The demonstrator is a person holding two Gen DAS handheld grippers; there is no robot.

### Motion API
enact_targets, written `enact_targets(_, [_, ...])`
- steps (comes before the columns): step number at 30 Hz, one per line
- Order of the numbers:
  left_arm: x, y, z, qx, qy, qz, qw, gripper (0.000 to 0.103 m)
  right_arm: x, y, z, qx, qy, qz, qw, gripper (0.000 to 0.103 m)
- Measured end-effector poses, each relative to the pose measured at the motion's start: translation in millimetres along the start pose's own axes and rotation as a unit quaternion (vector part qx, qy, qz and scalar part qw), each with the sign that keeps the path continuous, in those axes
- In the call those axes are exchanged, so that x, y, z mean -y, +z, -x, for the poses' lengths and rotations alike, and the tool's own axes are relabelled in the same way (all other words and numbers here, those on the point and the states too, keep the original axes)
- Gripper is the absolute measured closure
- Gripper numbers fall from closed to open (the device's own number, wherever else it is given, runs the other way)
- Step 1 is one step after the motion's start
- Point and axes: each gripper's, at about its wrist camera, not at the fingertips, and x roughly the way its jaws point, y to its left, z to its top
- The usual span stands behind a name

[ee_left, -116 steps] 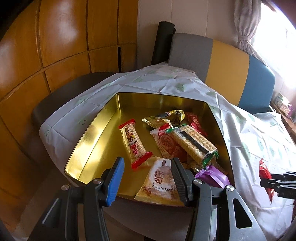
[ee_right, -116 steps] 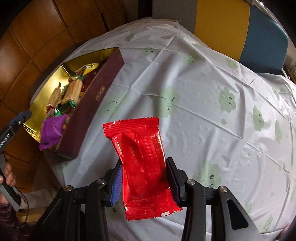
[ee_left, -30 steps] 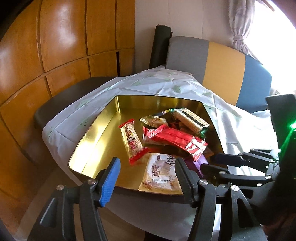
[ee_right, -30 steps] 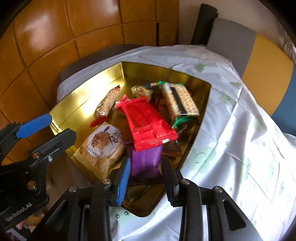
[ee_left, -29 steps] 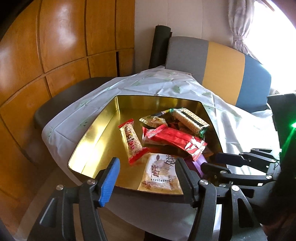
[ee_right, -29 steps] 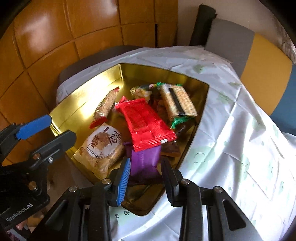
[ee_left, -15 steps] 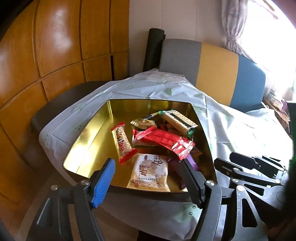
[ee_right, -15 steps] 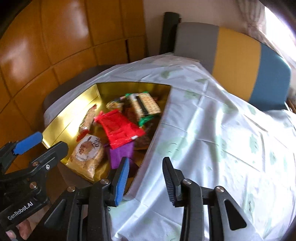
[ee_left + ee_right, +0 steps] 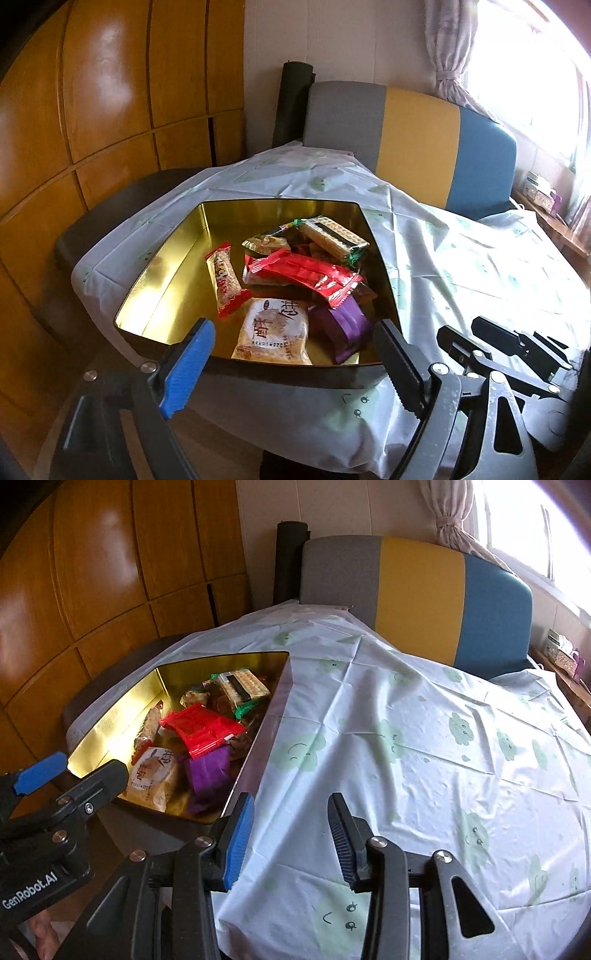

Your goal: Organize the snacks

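Note:
A gold-lined tin box (image 9: 166, 266) sits at the table's near left corner and holds several snacks. A red packet (image 9: 306, 275) lies on top of the pile, with a cracker pack (image 9: 332, 236), a purple packet (image 9: 343, 328), a round pastry pack (image 9: 273, 334) and a long red-ended bar (image 9: 223, 278) around it. The box also shows in the right wrist view (image 9: 110, 716), with the red packet (image 9: 201, 729) inside. My left gripper (image 9: 291, 360) is open and empty, just short of the box's near wall. My right gripper (image 9: 291, 834) is open and empty over the tablecloth, right of the box.
A white tablecloth (image 9: 424, 738) with green cloud prints covers the table. A grey, yellow and blue chair back (image 9: 417, 587) stands behind it. Wooden panels (image 9: 110, 110) line the left wall. A dark seat (image 9: 96, 206) is at the far left.
My right gripper has let go of the red packet, which now lies in the box, and has drawn back to the right over the cloth. My left gripper pulled back a little.

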Motion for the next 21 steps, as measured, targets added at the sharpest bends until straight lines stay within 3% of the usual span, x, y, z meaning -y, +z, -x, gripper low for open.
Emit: enact_targets(21, [-3.7,0.2,2.9,0.006,0.001,0.002,1.0000,0.011,-4.7,-3.3,2.9,0.002,0.003,0.006,1.000,0.061])
